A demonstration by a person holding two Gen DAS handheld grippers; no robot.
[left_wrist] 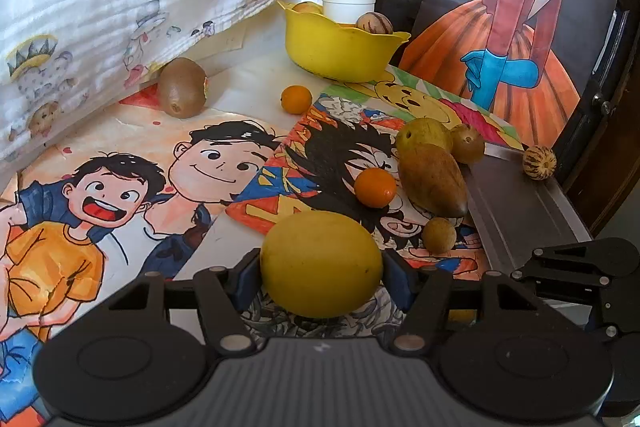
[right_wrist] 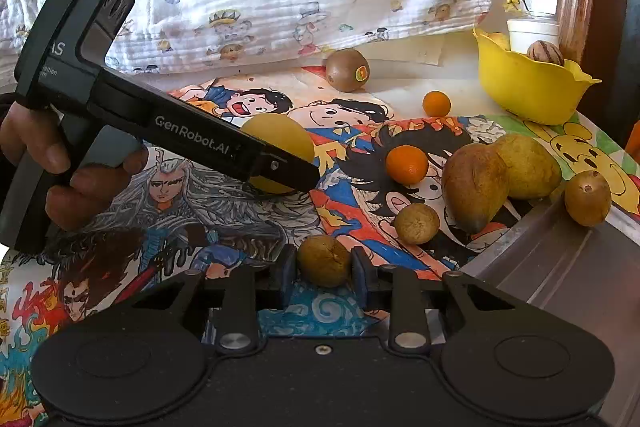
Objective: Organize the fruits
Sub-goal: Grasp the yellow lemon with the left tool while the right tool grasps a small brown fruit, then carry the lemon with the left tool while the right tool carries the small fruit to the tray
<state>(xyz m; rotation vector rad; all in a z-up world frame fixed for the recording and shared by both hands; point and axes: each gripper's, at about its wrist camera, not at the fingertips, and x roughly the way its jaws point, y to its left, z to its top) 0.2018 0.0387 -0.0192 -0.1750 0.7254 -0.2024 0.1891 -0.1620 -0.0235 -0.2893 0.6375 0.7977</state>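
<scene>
Fruits: scattered on the drawing-covered desk [right_wrist: 400, 91]
Left gripper [left_wrist: 321, 273]: clamped on yellow lemon [left_wrist: 321, 263]
Right gripper [right_wrist: 324, 273]: clamped on small brown fruit [right_wrist: 324, 261]

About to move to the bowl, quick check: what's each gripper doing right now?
Left gripper: closed on the large yellow fruit.
Right gripper: closed on a small brownish-green fruit.
</scene>
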